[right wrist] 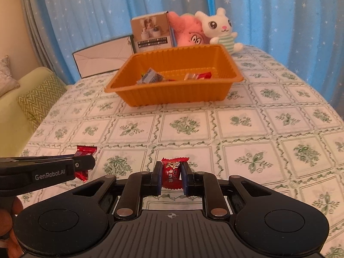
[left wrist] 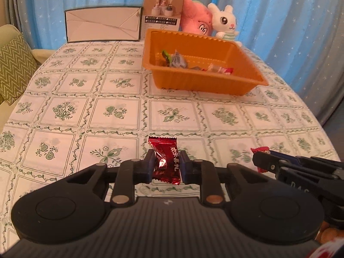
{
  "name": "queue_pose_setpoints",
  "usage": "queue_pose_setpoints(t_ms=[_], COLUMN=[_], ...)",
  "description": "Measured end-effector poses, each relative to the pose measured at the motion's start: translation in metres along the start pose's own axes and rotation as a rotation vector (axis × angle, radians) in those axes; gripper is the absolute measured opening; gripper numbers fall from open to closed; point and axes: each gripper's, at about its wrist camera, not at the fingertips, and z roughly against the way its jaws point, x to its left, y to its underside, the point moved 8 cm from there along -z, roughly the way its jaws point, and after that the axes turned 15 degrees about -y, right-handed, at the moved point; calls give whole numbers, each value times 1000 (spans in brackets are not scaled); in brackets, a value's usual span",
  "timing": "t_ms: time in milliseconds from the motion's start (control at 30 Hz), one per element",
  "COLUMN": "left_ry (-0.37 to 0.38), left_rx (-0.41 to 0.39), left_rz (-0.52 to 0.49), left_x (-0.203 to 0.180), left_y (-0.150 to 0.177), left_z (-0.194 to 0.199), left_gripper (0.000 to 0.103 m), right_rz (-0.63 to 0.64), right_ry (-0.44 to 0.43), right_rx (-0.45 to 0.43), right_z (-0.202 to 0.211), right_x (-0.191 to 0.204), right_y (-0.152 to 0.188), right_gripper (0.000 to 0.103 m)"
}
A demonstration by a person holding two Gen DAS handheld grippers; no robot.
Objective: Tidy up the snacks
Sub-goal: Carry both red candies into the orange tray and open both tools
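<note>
Both grippers tilt down over the table [left wrist: 120,111], side by side and level with each other. The left gripper [left wrist: 166,164] has its pads clamped on a dark red candy [left wrist: 164,159], the wrapper's crimped end sticking out past the fingertips. The right gripper [right wrist: 172,175] is pinched tight on a smaller red candy [right wrist: 173,172], held upright between the pads. Beyond both sets of fingers sits the orange tray [right wrist: 172,94], with a few wrapped sweets inside. The right view alone shows a bit of the hand [right wrist: 8,223] behind the left gripper; the left view shows the right fingers [left wrist: 264,161] from the side.
</note>
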Motion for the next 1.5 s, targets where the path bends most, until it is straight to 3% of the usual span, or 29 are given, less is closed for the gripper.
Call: queue_pose_setpoints(t_ms=[300, 600, 1500], left_ry=[3, 1, 44], left_rx=[0, 1, -27], left_rz=[1, -6, -22], left_x=[-6, -13, -35], left_y=[-6, -7, -43], left_z=[54, 82, 80], left_gripper=[21, 21, 21], right_rz=[-17, 0, 43], right_ry=[9, 19, 44], right_rx=[-22, -35, -35], right_z=[53, 86, 83], right_x=[0, 1, -12], right_y=[-13, -20, -56], right_gripper=[18, 18, 18])
